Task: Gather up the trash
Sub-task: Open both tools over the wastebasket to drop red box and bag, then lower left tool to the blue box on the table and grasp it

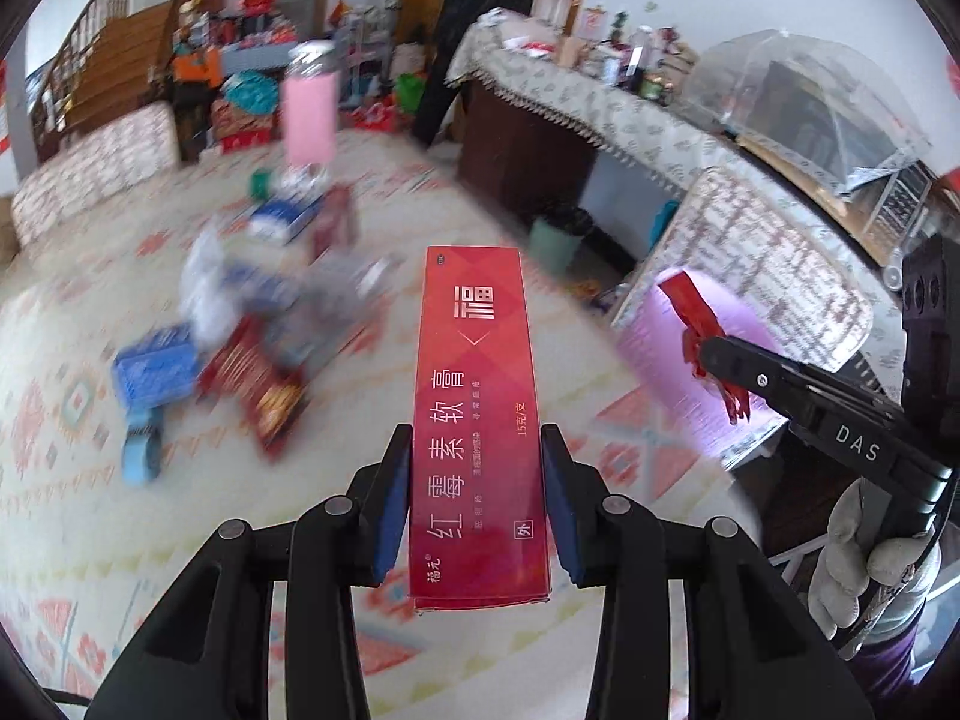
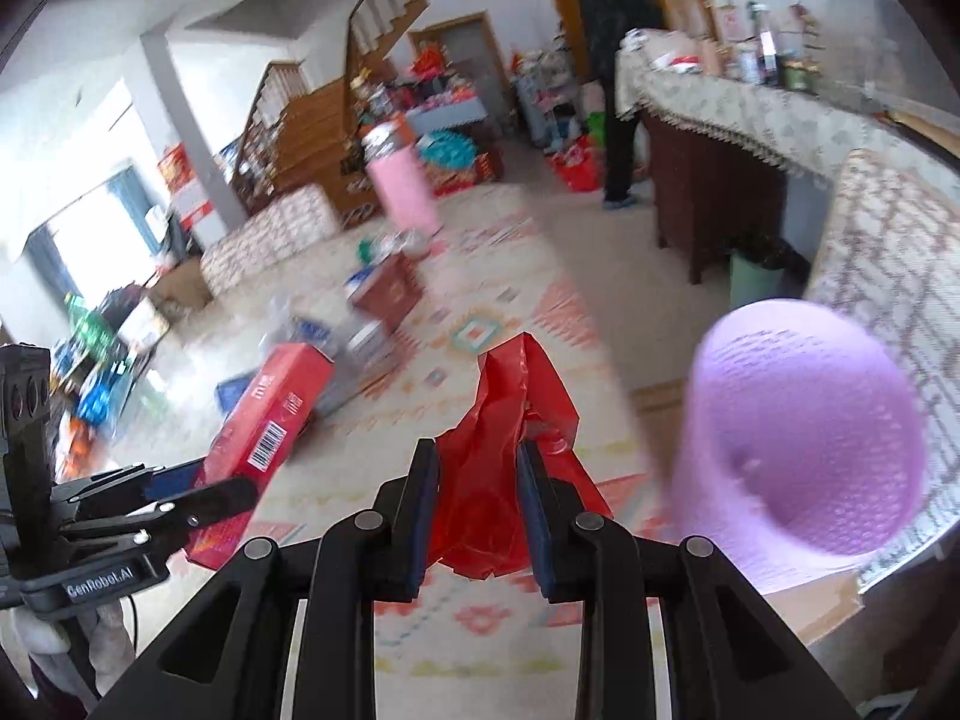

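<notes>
- At the far left, a blurred heap of litter (image 1: 240,336) is lying on the patterned pale rug (image 1: 72,480): blue cartons, a dark red packet and clear plastic, with a tall pink cylinder (image 1: 309,114) standing beyond it.
- In the middle, the left gripper (image 1: 477,498) is clamping a long red cardboard box with white Chinese lettering (image 1: 477,420); both blue pads are pressing its long sides near the near end, and the box is sticking out forward, clear of the rug.
- Right of that, the right gripper (image 2: 477,504) is pinching a crumpled sheet of thin red plastic film (image 2: 510,420), jaws nearly closed on the bunched material, loose ends hanging out front and below.
- Near right, a round lilac plastic basket (image 2: 798,444) is sitting with its mouth open, just beside the right gripper.
- Judging by this, both pieces are being carried, so the step in hand is the drop-off; the next move calls for bringing each gripper over the basket mouth and opening it, the long box probably tipped end-down to fit.
</notes>
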`<state>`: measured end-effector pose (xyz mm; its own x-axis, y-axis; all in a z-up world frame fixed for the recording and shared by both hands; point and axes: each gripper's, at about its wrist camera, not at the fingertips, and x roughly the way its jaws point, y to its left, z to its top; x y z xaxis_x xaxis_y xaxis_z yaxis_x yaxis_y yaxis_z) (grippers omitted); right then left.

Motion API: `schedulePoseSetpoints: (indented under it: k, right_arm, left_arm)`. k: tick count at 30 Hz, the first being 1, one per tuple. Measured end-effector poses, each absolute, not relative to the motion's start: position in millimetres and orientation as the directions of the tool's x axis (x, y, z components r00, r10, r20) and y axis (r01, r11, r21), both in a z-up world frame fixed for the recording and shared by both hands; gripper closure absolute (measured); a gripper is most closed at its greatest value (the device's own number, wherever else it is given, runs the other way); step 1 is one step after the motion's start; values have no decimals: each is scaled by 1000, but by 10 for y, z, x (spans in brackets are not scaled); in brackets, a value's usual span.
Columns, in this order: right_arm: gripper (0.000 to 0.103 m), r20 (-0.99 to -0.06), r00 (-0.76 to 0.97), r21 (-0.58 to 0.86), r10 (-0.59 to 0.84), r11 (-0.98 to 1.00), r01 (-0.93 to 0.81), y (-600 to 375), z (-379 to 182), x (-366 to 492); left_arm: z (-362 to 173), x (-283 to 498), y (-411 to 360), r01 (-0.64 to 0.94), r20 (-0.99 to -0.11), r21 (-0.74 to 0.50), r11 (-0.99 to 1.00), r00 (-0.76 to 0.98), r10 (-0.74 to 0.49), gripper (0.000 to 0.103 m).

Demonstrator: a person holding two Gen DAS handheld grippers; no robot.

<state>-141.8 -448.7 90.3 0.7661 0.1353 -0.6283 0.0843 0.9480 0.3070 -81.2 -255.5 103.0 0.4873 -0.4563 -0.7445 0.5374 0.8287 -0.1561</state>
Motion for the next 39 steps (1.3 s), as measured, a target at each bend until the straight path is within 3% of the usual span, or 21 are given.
schedulePoseSetpoints:
  k: [10, 17, 19, 21, 25, 35, 39]
  right_arm:
    - [75, -638, 767, 293, -73, 898, 328, -5681, 994, -1756]
    - [74, -682, 724, 300, -106, 862, 409, -6186, 752, -1747]
    - [71, -690, 716, 308, -107, 851, 424, -6270, 664, -1710]
    - [69, -696, 709, 322, -111, 835, 447, -6344, 570, -1691]
    - [52, -695, 712, 356, -98, 813, 460, -6413, 457, -1702]
    - [51, -674, 732, 345, -97, 835, 428, -6166, 540, -1748]
    - [42, -656, 749, 331, -94, 856, 398, -5956, 647, -1764]
  left_arm:
    - [1313, -569, -4037, 722, -700, -205, 661, 364, -614, 64]
    - [1151, -412, -4860, 782, -724, -257, 567, 233, -649, 64]
    - [1086, -377, -4953, 781, -736, -260, 568, 221, -640, 59]
    - [1042, -366, -4972, 773, -741, -273, 572, 211, -638, 52]
    - [1083, -435, -4855, 779, -733, -249, 575, 237, -638, 43]
    - [1304, -654, -3961, 737, -688, -204, 645, 361, -630, 37]
    - [1338, -585, -3428, 686, -682, -191, 702, 422, -598, 37]
